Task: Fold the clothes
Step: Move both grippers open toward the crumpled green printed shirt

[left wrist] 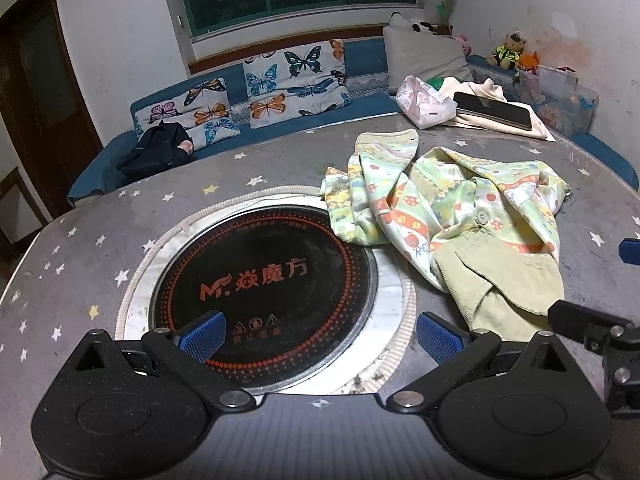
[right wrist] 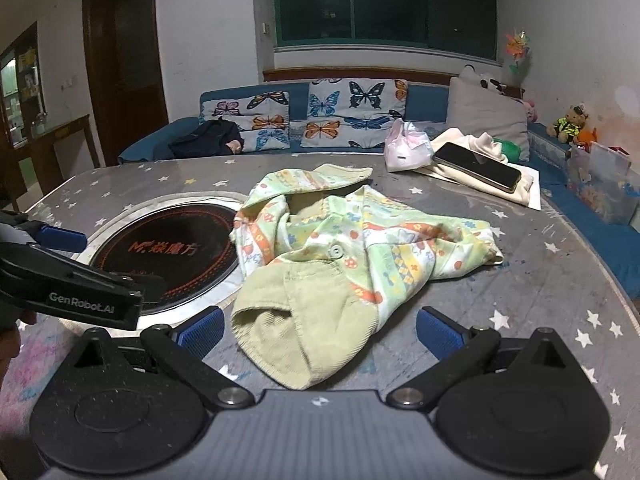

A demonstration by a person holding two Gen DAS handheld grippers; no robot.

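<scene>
Starry grey surface (right wrist: 560, 280) bears a crumpled shirt (right wrist: 340, 256); left claw (left wrist: 318, 334) and right claw (right wrist: 318, 330) both gape empty.

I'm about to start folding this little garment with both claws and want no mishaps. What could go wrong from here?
1. The crumpled garment partly overlaps the cooktop; if that is warm, fabric dragged across it could scorch.
2. Both the left claw and right claw are open and close together, so they might collide.
3. A wide sweep could knock the phone.
</scene>
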